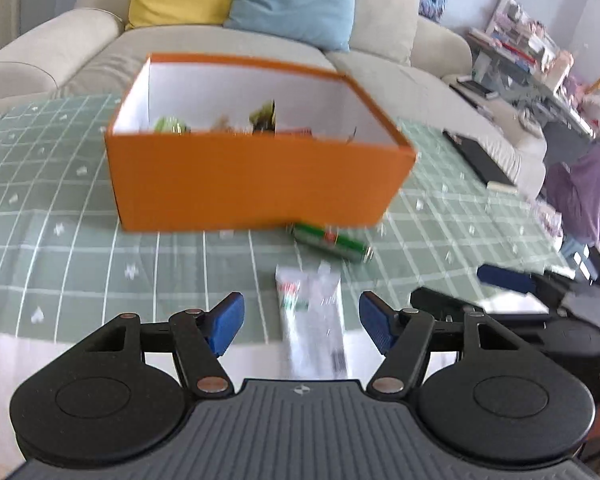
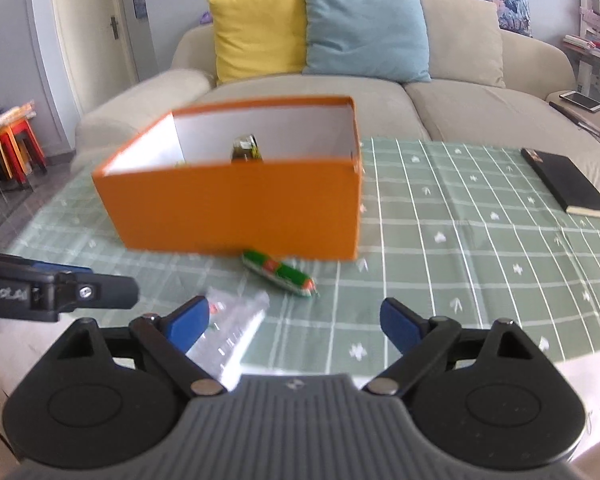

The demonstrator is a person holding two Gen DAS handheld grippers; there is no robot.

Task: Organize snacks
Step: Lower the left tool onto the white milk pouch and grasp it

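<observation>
An open orange box stands on the green checked tablecloth, with several snack packets inside. A green snack stick lies on the cloth just in front of the box. Nearer lies a clear and white snack packet. My left gripper is open, and the clear packet lies on the table below the gap between its blue pads, not pressed. My right gripper is open and empty, with the clear packet by its left pad and the green stick ahead.
A black notebook lies on the cloth at the right. A beige sofa with yellow and blue cushions stands behind the table. The other gripper shows at the right edge and at the left edge. A person in purple sits at far right.
</observation>
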